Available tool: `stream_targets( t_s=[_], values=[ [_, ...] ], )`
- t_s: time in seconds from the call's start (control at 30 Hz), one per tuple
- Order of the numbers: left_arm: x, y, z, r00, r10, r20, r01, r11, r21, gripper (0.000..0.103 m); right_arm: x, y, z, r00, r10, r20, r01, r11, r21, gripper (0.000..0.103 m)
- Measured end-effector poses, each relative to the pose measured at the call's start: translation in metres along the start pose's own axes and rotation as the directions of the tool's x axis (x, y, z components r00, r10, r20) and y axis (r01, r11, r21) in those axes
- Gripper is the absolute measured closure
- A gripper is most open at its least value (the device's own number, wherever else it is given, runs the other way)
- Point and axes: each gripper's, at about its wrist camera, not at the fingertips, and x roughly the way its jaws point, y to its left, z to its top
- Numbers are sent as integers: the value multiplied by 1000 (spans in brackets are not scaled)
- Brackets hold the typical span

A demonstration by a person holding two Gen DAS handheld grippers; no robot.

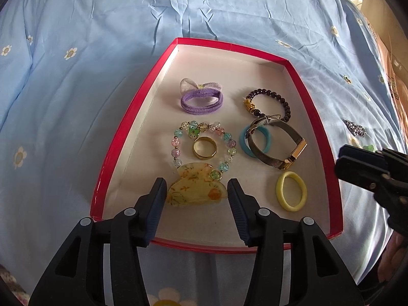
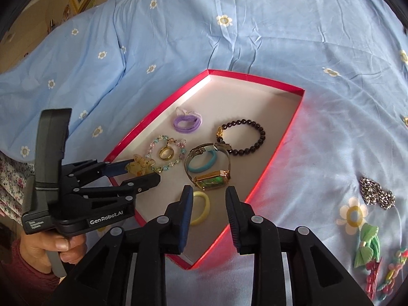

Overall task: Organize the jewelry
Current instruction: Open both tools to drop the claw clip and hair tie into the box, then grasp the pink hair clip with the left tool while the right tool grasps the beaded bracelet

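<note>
translucent yellow, the hair claw [image 1: 196, 188] sits between my left gripper's [image 1: 196, 196] spread fingers; whether the pads touch it i cannot tell from either view. it lies at six o'clock in the red-rimmed box [image 1: 142, 94], overlapping the pastel bead bracelet [image 1: 202, 145] that rings a gold ring [image 1: 204, 148]. at twelve o'clock from these lies a purple hair tie [image 1: 201, 99]; at two o'clock, a dark bead bracelet [image 1: 270, 104]. my right view alone shows the watch's [image 2: 211, 176] green face and, at four o'clock on the blue sheet [image 2: 178, 38], a silver chain [image 2: 377, 193] and green bow [image 2: 367, 247]. my right gripper [image 2: 207, 216] hangs open over the box's near corner, just beside the yellow hair tie [image 2: 201, 209].
</note>
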Motion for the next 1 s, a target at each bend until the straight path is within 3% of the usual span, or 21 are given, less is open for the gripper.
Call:
stream_targets(
  t_s=[0.2, 0.43, 1.0],
  values=[
    [-19, -1, 0, 999, -9, 38, 10, 999, -31, 46, -21, -16, -9, 999, -15, 34, 13, 999, 50, 71],
    [-45, -13, 0, 994, -65, 85, 69, 996, -48, 40, -50, -47, -25, 996, -60, 62, 51, 990, 131, 65],
    [-49, -99, -7, 979, -203, 29, 201, 978, 60, 34, -119, -119, -81, 970, -221, 102, 180, 933, 312, 60]
  ],
)
